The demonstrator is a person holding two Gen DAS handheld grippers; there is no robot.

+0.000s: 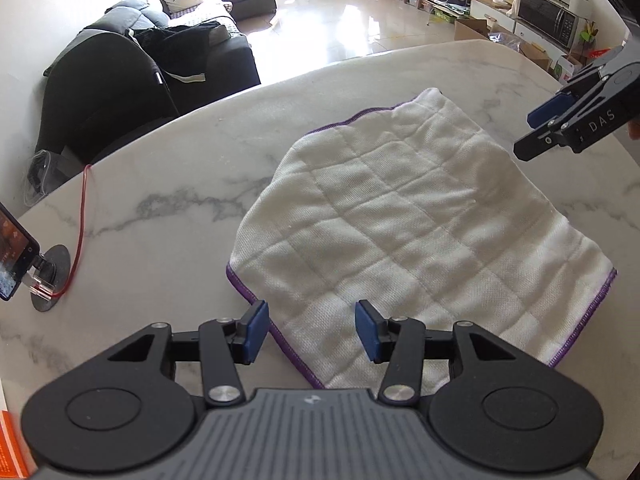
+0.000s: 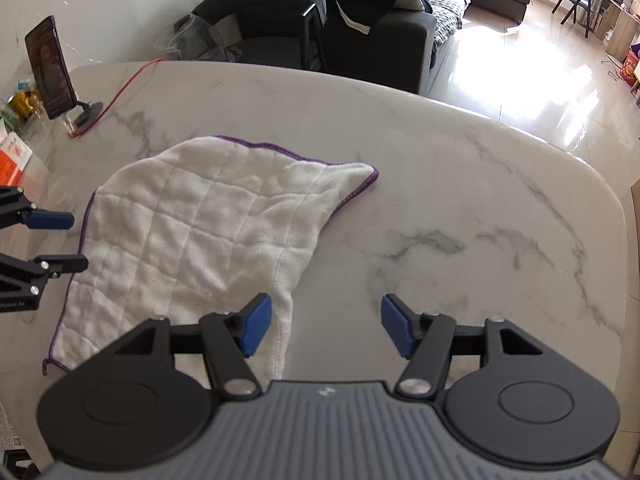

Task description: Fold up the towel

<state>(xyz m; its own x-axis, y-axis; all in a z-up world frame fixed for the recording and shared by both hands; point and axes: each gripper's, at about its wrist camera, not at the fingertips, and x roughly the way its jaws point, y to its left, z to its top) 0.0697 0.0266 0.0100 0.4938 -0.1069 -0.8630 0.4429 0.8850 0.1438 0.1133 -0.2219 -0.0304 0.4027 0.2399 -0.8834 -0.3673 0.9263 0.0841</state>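
A white quilted towel (image 1: pixel 420 220) (image 2: pixel 200 232) with a purple hem lies folded over on the marble table (image 1: pixel 160 200) (image 2: pixel 460 200), one corner pointing away at its far end. My left gripper (image 1: pixel 312 320) is open above the towel's near hemmed edge, blue pads apart, nothing pinched; in the right wrist view it (image 2: pixel 68 240) hovers at the towel's left side. My right gripper (image 2: pixel 326 320) is open too, its left pad over the towel's near right edge and its right pad over bare marble. From the left wrist view it (image 1: pixel 536 132) hangs just beyond the towel's far right side.
A phone on a round stand (image 2: pixel 50 68) (image 1: pixel 12 252) with a red cable (image 2: pixel 120 92) stands at the table's left end, next to an orange box (image 2: pixel 14 160). A black chair (image 2: pixel 260 12) and a sofa sit beyond the table's far edge.
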